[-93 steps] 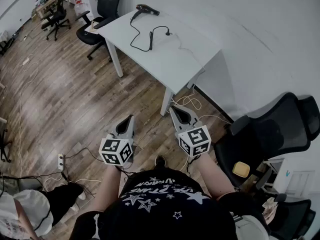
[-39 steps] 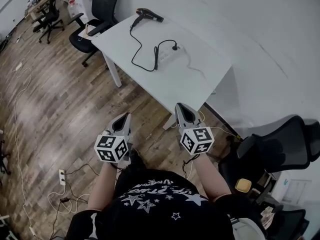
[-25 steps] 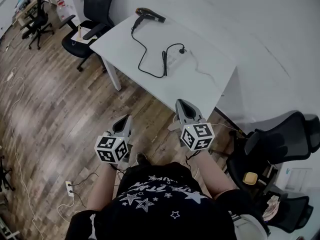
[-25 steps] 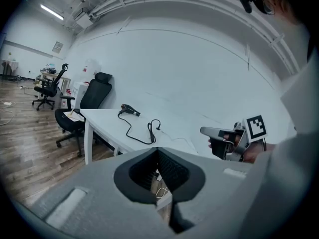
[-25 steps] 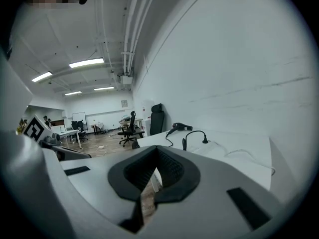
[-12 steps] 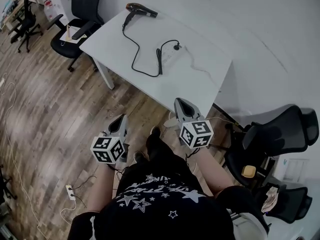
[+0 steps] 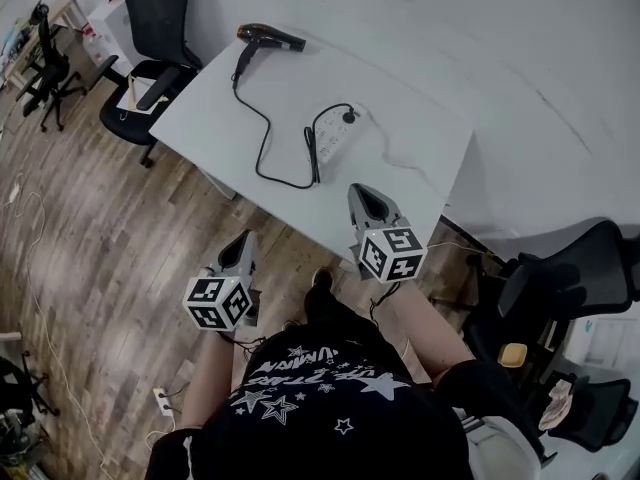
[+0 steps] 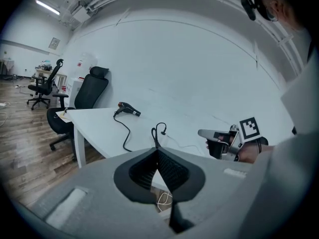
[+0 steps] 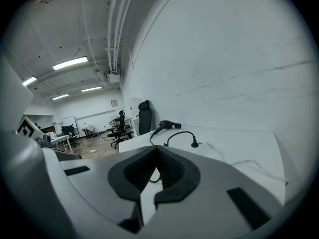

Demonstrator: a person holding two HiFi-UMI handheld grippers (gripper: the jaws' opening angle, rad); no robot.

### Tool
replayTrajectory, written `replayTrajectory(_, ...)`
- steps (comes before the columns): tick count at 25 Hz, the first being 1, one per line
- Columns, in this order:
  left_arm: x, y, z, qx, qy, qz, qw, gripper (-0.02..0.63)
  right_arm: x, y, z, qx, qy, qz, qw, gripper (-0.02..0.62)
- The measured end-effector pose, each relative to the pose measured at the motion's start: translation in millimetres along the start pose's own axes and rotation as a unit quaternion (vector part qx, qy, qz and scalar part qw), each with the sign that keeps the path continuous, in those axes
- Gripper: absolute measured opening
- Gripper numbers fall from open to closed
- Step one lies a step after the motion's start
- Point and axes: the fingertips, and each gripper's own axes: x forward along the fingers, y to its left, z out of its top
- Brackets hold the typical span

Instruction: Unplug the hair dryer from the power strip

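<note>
A white table (image 7: 410, 108) stands against the wall on a wood floor. One dryer (image 7: 268, 36) lies at its far left corner. Its single cord (image 7: 262, 143) loops to one strip (image 7: 328, 140) mid-table, where the plug (image 7: 348, 117) seems to sit in a socket, though it's small from here. You carry two tongs, both closed on nothing, which suits an approach. Your right gripper (image 7: 366, 203) reaches the table's near edge, closer to the plug, while your left gripper (image 7: 243, 251) hangs short of it.
</note>
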Motion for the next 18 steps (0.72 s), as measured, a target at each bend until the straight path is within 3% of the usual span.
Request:
replayTrajectory(8,81,-18,34,0.034,0.017,-0.03,0.9988,0.008,40,-73,9,0.025,0.003,-0.029,0.999,0.008)
replayTrajectory(18,135,-8,61,0.06,0.03,-0.037,0.997,0.008,78,-101,20,0.044,-0.002,-0.026,0.999,0.008)
